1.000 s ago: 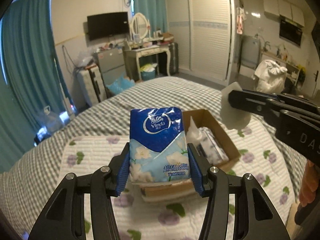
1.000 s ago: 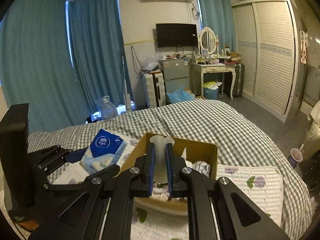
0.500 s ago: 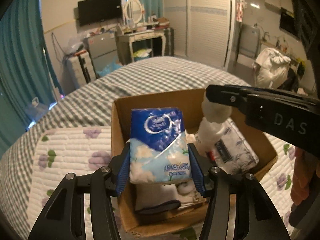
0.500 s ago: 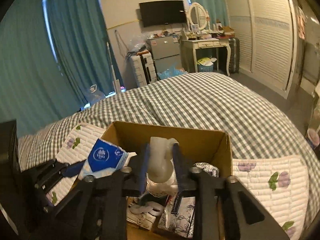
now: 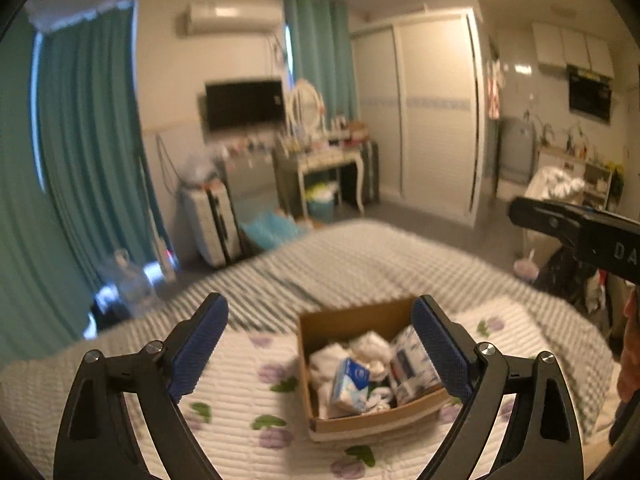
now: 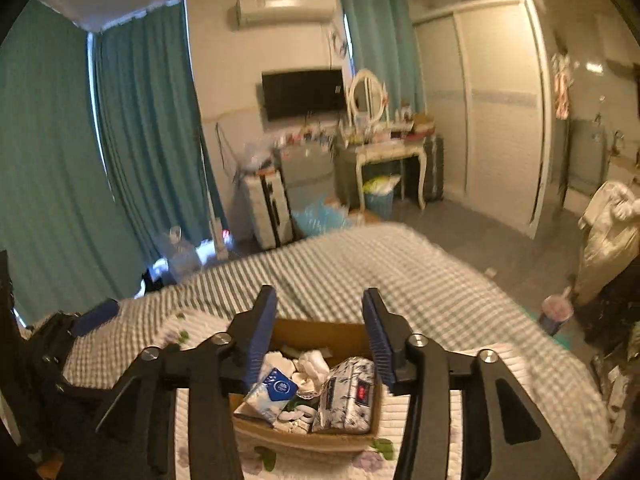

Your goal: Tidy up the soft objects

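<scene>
Left wrist view: left gripper (image 5: 320,344) w/ jaws spread wide, nothing between them, raised above the bed and looking down at the cardboard box (image 5: 362,420) in lower centre of frame, on the floral quilt (image 5: 240,412). In the box: blue tissue pack (image 5: 350,384) leaning at lower middle, patterned tissue pack (image 5: 412,364) at right, white soft bits (image 5: 368,346) behind. Judging by looks, all light, squashy, plastic-wrapped so a bit slick; best taken across the short sides of a pack w/ moderate squeeze, no risk of breakage. Right gripper's finger (image 5: 576,232) pokes in at right edge of frame, apart from the box; jaw state can't be told from here. Right wrist view: right gripper (image 6: 320,336) w/ jaws parted, empty, held above the box's near side (image 6: 304,440), box in lower centre. Blue tissue pack (image 6: 272,394) sits lower left inside, patterned pack (image 6: 348,398) lower right, white soft bits (image 6: 310,364) between and behind. Left gripper's body is dark at left edge of frame. Both tools tilted fwd and down toward the box, not touching contents.
</scene>
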Motion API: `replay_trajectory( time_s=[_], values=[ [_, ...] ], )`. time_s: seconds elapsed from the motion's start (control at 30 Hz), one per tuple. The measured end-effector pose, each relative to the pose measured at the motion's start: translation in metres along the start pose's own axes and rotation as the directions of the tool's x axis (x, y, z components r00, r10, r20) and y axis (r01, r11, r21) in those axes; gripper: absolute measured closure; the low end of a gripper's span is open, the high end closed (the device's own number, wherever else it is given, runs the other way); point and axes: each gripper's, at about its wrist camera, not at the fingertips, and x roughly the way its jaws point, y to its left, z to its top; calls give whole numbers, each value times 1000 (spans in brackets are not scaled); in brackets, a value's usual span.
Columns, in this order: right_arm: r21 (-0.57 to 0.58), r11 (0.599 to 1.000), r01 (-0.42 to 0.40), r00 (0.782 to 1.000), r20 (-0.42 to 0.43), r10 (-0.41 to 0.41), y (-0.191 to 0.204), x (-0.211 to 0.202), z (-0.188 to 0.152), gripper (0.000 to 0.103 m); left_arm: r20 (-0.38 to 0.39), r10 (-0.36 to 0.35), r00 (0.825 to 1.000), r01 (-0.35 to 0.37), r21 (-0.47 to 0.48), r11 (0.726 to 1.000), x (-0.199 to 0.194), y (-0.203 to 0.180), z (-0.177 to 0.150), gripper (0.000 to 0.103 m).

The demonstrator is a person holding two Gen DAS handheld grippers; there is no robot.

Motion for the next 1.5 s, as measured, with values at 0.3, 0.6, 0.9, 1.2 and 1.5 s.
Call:
replay_trajectory(
  time_s=[0.3,0.6,0.9,1.2,1.5],
  values=[
    [-30,999,43,986,162,-37,7,-152,-15,7,194,38,980,-43,23,999,-135,-6,7,0],
    [-17,999,39,981,193,-35,5,-179,-85,0,236,55,970,-58,8,998,-158,-17,-52,0],
    [-5,996,90,994,64,-90,-5,-78,-172,0,104,81,991,-78,-34,996,-82,-20,-127,0],
    [7,996,94,996,8,-94,-8,-35,-193,0,34,80,996,-78,-48,996,-48,-13,-147,0],
    [21,995,102,995,-3,-102,-11,-36,-193,0,17,63,998,-62,-45,997,-48,-12,-151,0]
  ],
)
